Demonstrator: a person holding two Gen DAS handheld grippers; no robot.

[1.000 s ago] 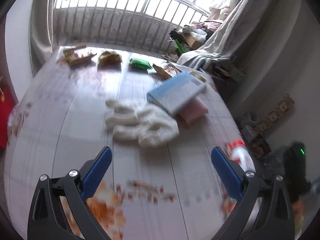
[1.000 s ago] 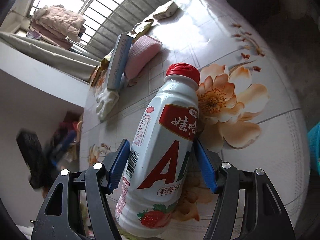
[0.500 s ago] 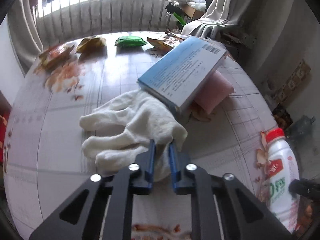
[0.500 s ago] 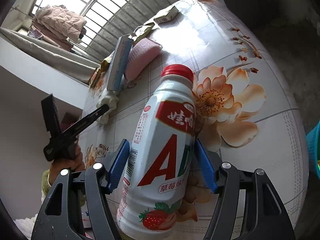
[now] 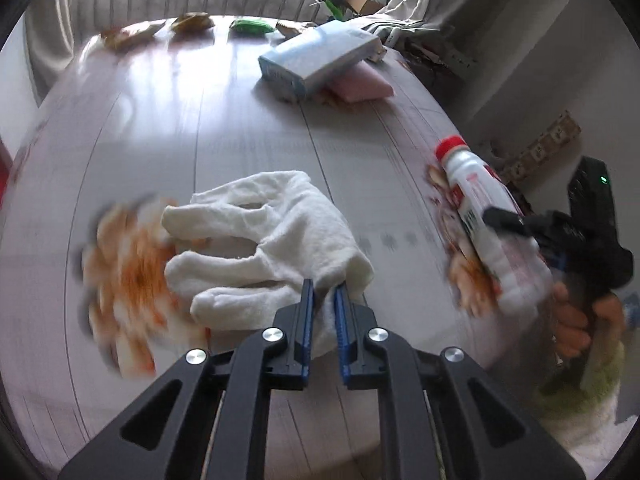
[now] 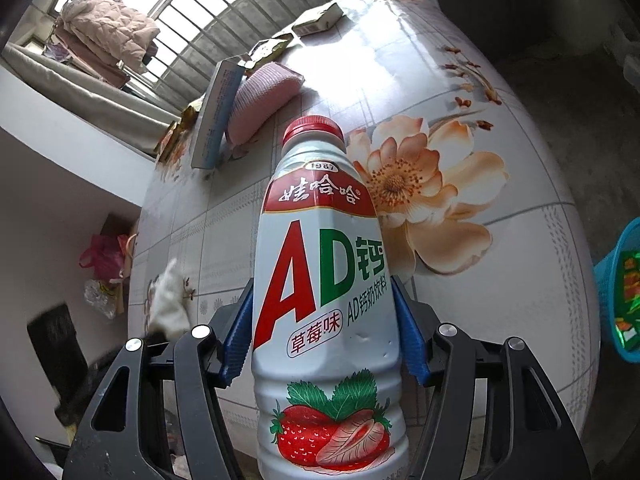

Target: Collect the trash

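A white cloth glove (image 5: pixel 272 236) lies on the flowered tablecloth (image 5: pixel 208 128), and my left gripper (image 5: pixel 323 292) is shut on its cuff. The same glove (image 6: pixel 168 304) shows small at the left of the right wrist view. A white plastic drink bottle (image 6: pixel 324 264) with a red cap and a strawberry label sits between the blue pads of my right gripper (image 6: pixel 322 288), whose jaws are closing on it and pressing its sides. In the left wrist view the bottle (image 5: pixel 480 208) hangs tilted over the table's right edge, held by a person's hand (image 5: pixel 572 328).
A light blue box (image 5: pixel 320 56) rests on a pink sponge (image 5: pixel 360 86) at the far right of the table. Snack wrappers, one green (image 5: pixel 252 26), line the far edge by the window rail. A blue basket (image 6: pixel 616 292) with wrappers stands on the floor to the right.
My left gripper went from wide open to shut on the glove's cuff, then pulled the glove away from the blue box toward the near edge. The bottle turned its label to face the camera.
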